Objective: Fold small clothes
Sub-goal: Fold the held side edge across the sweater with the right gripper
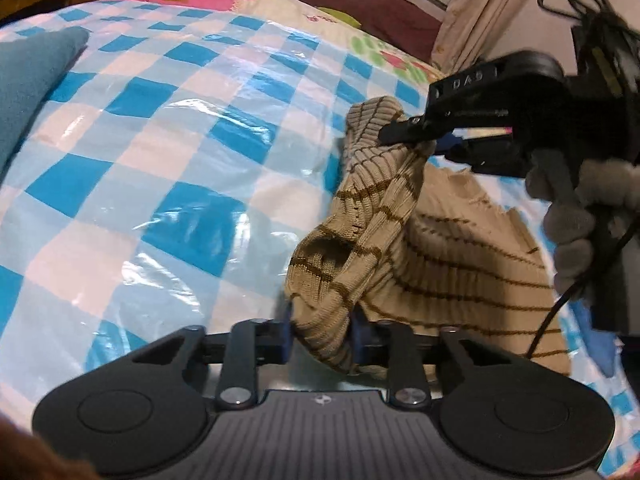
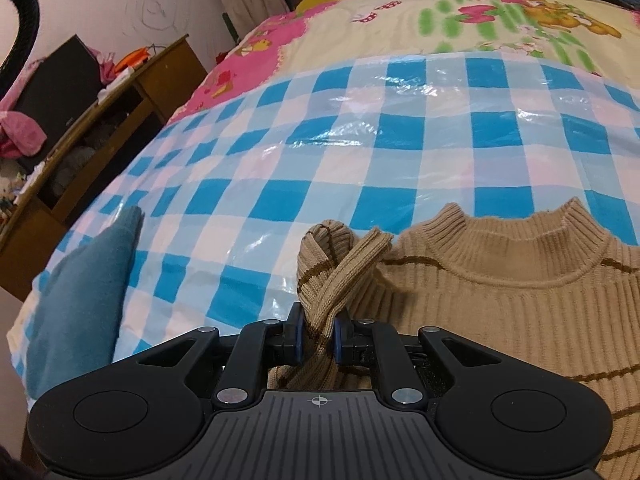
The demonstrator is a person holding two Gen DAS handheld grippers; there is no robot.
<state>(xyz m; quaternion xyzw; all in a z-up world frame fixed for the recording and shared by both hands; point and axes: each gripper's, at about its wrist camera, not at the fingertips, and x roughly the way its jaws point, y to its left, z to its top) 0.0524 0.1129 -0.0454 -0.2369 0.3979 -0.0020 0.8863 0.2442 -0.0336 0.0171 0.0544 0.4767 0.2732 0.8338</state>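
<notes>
While the tan striped sweater (image 2: 520, 304) is lying on the checked plastic sheet (image 2: 360, 152) covering the bed, its sleeve (image 1: 360, 240) is being lifted off the body, bunched and twisted. The sleeve is being held at two places: the left gripper (image 1: 322, 340) is being kept with its jaws clamped on the lower bunch of knit, and the right gripper (image 2: 318, 340) is being kept with its jaws pressed together on a narrower fold nearer the cuff. No earlier view is given, so only the present grip is being reported.

For a clean fold, the sleeve is probably best untwisted and drawn taut between both grips before being laid flat across the chest, with the collar (image 2: 516, 248) left undisturbed.

Both grippers are being pointed steeply downward at the bed. A gloved hand (image 1: 580, 216) is being seen wrapped around the right gripper's handle, with a cable trailing below. A blue cloth (image 2: 84, 300) is lying well apart, at the sheet's edge.
</notes>
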